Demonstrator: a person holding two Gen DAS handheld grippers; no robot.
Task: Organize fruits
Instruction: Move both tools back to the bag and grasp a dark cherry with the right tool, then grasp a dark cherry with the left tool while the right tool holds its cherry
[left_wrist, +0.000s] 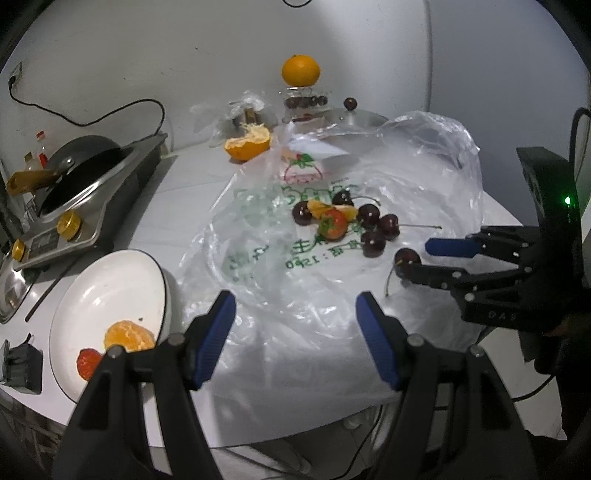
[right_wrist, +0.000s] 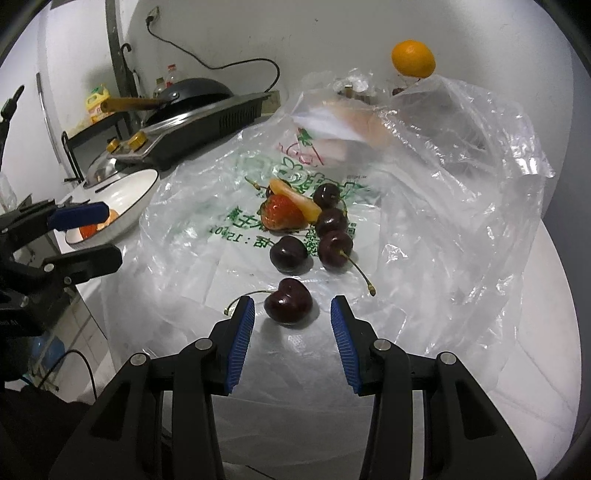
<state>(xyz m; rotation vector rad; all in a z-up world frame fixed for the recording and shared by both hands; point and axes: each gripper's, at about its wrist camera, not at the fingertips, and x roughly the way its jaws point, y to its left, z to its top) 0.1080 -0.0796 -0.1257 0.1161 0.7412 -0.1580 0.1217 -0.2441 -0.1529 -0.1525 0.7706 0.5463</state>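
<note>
Several dark cherries (right_wrist: 327, 221), a strawberry (right_wrist: 282, 214) and an orange slice (right_wrist: 295, 199) lie on a clear plastic bag (right_wrist: 443, 192) on the white table. My right gripper (right_wrist: 292, 314) is open, its blue pads on either side of one lone cherry (right_wrist: 289, 301); it also shows in the left wrist view (left_wrist: 413, 258) around that cherry (left_wrist: 406, 256). My left gripper (left_wrist: 295, 314) is open and empty above the bag's near edge. A white plate (left_wrist: 110, 280) at the left holds a peeled orange piece (left_wrist: 129, 334) and a strawberry (left_wrist: 88, 363).
A whole orange (left_wrist: 300, 69) sits on a jar at the back wall, a half-peeled orange (left_wrist: 248, 142) beside it. A stove with a black pan (left_wrist: 79, 173) stands at the left. A metal lid (left_wrist: 354, 116) lies behind the bag.
</note>
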